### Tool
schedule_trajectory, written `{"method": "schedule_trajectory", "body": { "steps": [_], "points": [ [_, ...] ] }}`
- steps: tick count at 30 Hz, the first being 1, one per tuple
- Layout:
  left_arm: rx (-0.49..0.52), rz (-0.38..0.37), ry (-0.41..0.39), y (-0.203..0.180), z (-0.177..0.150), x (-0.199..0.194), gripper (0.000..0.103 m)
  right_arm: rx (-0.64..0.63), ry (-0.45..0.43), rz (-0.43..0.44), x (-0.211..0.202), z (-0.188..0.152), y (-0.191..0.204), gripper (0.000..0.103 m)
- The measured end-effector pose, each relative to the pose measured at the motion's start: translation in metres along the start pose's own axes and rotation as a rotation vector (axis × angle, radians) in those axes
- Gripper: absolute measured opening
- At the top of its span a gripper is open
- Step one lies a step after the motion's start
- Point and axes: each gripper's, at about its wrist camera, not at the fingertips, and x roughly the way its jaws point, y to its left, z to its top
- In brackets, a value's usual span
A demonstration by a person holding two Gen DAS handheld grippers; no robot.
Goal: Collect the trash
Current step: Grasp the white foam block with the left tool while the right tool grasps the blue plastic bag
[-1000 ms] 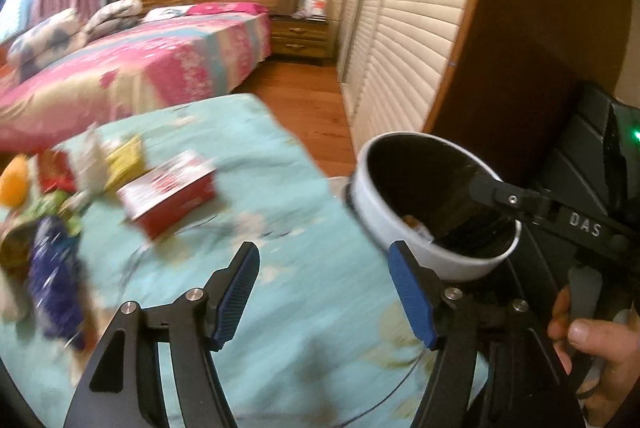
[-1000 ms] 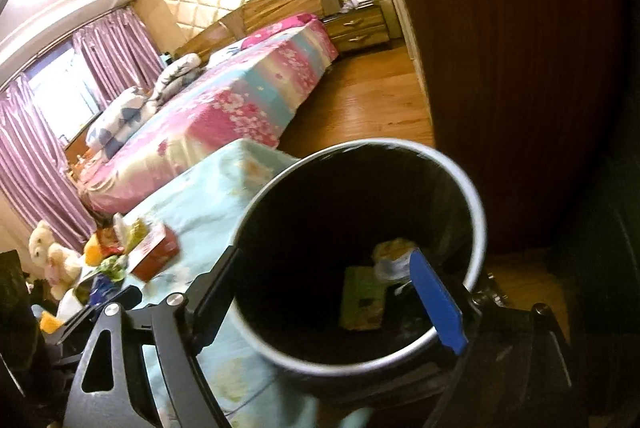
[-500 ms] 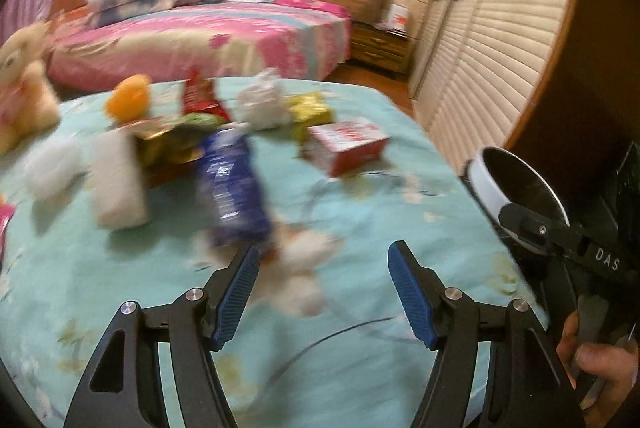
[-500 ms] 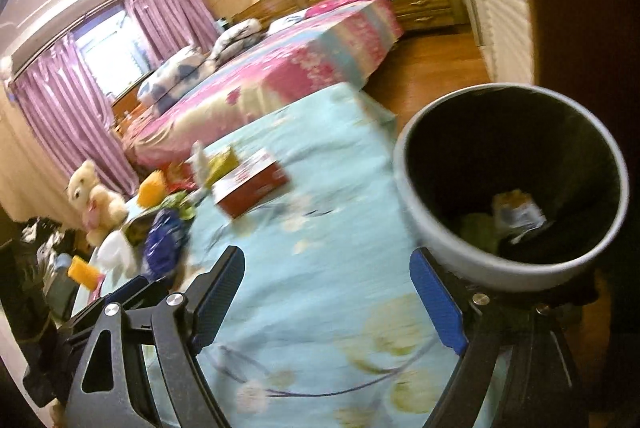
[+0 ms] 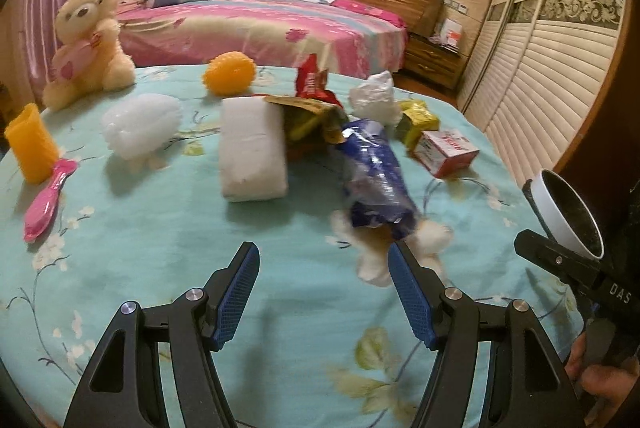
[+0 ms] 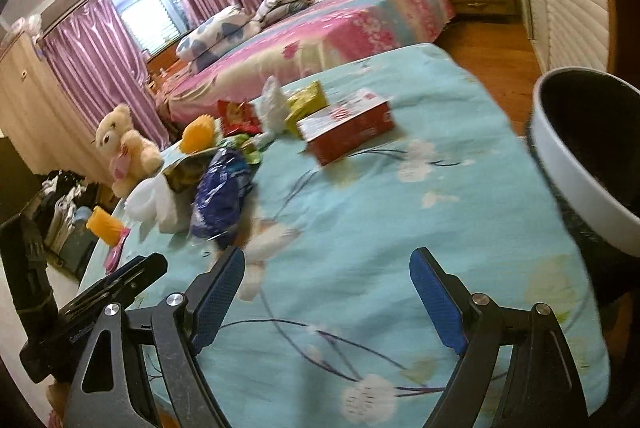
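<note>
Both sets of fingers are standing wide with nothing between them: the left gripper [image 5: 324, 288] is hovering over the teal flowered cloth on the bench [image 5: 160, 236], and the right gripper [image 6: 328, 292] is doing the same nearer the white-rimmed bin [image 6: 576, 164] at the bench's edge. Trash is lying in a loose heap mid-bench. Nearest the left fingers are a crumpled blue wrapper [image 5: 376, 176] and some white tissue [image 5: 376, 264] just beside its near end. Farther off are sitting a red-and-white carton [image 5: 446, 152], a yellow packet [image 5: 418, 116] and a red snack bag [image 5: 312, 82]. The wrapper is likely light, crinkly and slippery, so pinching across a bunched fold should be holding better than a flat face. The carton looks stiff, though probably crushable; it suits a grip across its narrow sides.
</note>
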Motion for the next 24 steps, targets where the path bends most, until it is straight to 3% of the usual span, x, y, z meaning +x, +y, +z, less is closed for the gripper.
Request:
{"method": "schedule_trajectory", "body": {
  "steps": [24],
  "points": [
    [-0.017,0.030,0.028,0.050,0.020,0.026,0.066,-0.080,0.046,0.080,0.041,0.006,0.055,0.086]
  ]
}}
